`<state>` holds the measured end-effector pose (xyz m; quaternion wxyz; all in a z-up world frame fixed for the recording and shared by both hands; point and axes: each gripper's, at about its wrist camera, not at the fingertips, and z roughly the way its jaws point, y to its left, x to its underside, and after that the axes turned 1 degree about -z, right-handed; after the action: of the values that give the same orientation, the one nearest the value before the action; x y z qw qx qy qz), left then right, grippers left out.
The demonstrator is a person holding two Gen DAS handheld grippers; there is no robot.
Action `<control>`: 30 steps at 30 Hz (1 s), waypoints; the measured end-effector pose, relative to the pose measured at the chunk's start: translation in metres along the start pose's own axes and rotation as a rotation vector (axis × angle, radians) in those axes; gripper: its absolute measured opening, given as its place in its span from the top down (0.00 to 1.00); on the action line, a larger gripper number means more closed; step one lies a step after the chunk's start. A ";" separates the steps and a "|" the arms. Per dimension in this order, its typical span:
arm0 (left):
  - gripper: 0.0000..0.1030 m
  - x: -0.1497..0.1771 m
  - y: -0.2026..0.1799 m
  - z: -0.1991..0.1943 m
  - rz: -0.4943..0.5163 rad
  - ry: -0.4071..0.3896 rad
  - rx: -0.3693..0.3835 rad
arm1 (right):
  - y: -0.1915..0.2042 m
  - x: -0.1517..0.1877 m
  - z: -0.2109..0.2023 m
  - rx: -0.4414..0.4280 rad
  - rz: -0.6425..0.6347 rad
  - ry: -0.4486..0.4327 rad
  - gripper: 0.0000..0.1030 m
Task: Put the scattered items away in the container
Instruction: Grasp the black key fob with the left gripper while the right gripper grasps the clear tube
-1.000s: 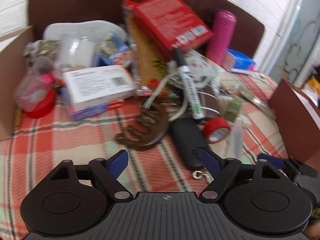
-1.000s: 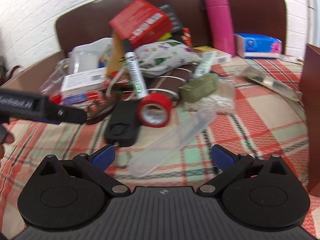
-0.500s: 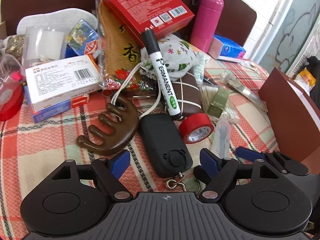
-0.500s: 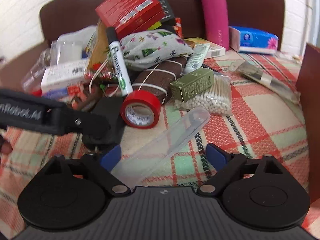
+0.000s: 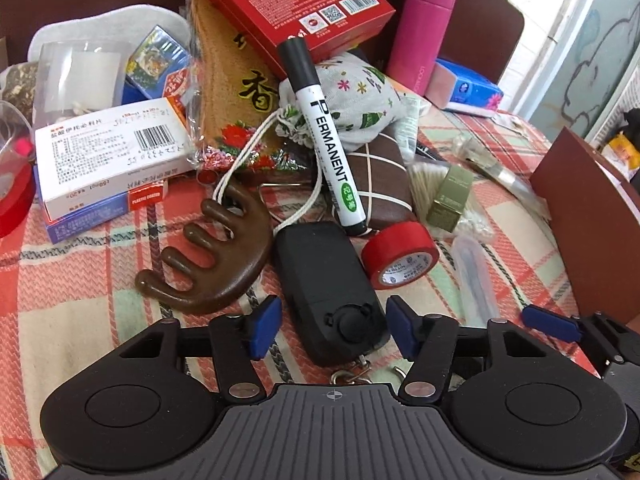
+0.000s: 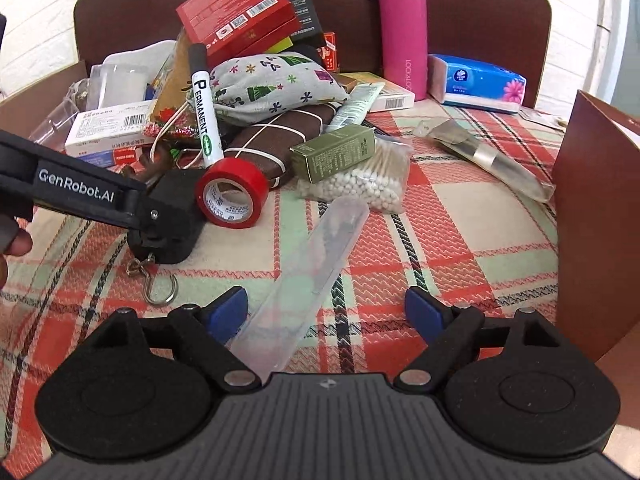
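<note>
Scattered items lie on a plaid cloth (image 5: pixel 80 300). My left gripper (image 5: pixel 332 328) is open, its blue pads on either side of the near end of a black hand scale (image 5: pixel 320 272) without touching it. Beside the scale lie a brown wooden comb (image 5: pixel 224 256), a red tape roll (image 5: pixel 400 252) and a permanent marker (image 5: pixel 328 136). My right gripper (image 6: pixel 326 312) is open over a clear plastic case (image 6: pixel 316 264), which lies close to its left pad. From the right wrist view, the left gripper's arm (image 6: pixel 80 192) covers part of the scale (image 6: pixel 176 204).
A brown box wall (image 6: pixel 596 208) stands at the right. Further back are a red box (image 6: pixel 236 8), floral pouch (image 6: pixel 272 80), pink flask (image 6: pixel 400 28), blue tissue pack (image 6: pixel 480 84), cotton swabs (image 6: pixel 368 176), green carton (image 6: pixel 336 152) and white medicine box (image 5: pixel 108 148).
My left gripper has moved forward and down, so its pads now flank the black scale. The right gripper has come closer to the clear case, and the left arm reaches further into its view.
</note>
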<state>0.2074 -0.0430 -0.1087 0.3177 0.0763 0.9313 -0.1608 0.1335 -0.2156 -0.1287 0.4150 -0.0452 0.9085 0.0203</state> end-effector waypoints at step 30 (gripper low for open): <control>0.29 0.043 0.004 -0.055 0.030 -0.006 -0.029 | 0.023 0.013 -0.033 -0.213 -0.069 0.045 0.55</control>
<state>0.1435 -0.0181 -0.0950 0.3240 0.0851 0.9314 -0.1426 0.0977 -0.1964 -0.1172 0.3878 -0.1208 0.9082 0.1013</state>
